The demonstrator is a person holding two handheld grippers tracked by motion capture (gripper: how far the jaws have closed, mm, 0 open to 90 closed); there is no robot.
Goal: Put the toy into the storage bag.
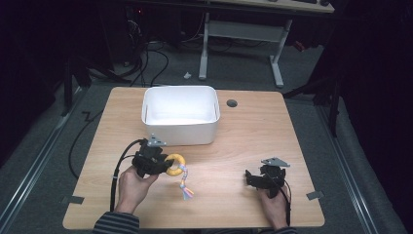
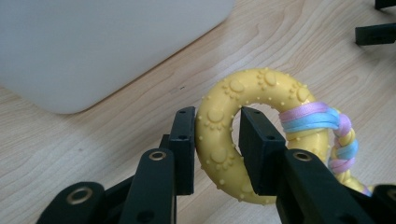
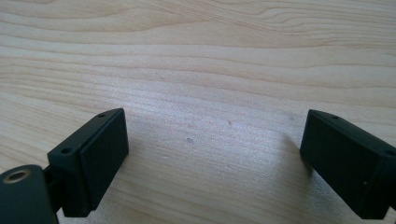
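One grasp done, transfer outstanding. Left gripper (image 2: 217, 140) clamped across the near arc of the yellow knobbed rubber ring with pastel braided rope tail (image 2: 261, 91), just above the light wooden table (image 1: 243, 141). Right gripper (image 3: 215, 154) spread apart, idle. Beyond: white rectangular plastic bin (image 1: 180, 127), empty; probable drop point.

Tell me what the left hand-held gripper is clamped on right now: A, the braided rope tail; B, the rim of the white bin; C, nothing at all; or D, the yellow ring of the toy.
D: in the left gripper view the left hand-held gripper has one jaw outside and one through the hole of the yellow ring, pressing on it, clear of the braided rope tail and the white bin.
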